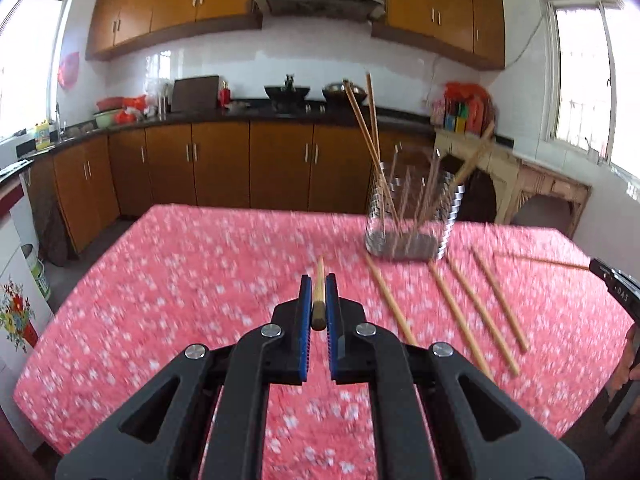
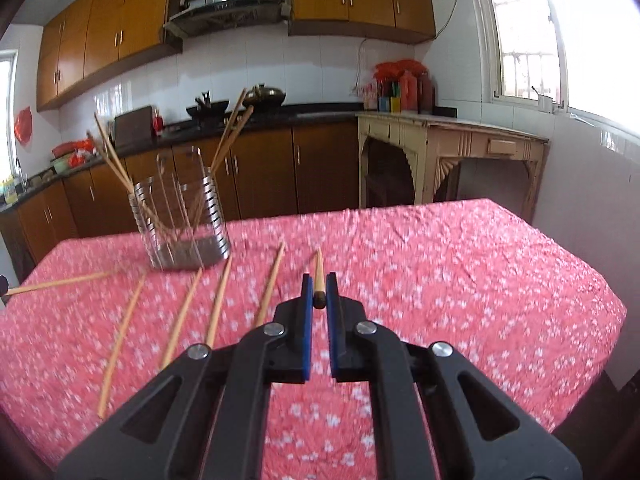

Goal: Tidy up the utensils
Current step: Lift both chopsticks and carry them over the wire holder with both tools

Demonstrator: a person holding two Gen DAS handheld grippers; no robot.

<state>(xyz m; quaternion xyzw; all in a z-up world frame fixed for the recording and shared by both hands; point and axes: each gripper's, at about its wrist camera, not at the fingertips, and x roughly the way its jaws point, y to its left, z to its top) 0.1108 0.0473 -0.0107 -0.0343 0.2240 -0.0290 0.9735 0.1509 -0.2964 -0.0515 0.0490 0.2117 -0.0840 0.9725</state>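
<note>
My left gripper (image 1: 319, 285) is shut on a wooden chopstick (image 1: 319, 294) that points forward, above the table. My right gripper (image 2: 319, 285) is shut on another chopstick (image 2: 319, 276), also pointing forward. A slotted metal utensil holder (image 1: 412, 216) stands on the table's far side, with several chopsticks leaning in it; it also shows in the right wrist view (image 2: 180, 220). Several loose chopsticks (image 1: 456, 308) lie on the cloth in front of the holder, and show in the right wrist view (image 2: 218, 300). The right gripper's chopstick crosses the far right of the left wrist view (image 1: 560, 265).
The table has a pink flowered cloth (image 1: 180, 280). Brown kitchen cabinets (image 1: 220, 168) and a dark counter with a wok run behind it. A cream wooden side table (image 2: 448, 152) stands at the right. A white appliance (image 1: 16, 280) stands at the left.
</note>
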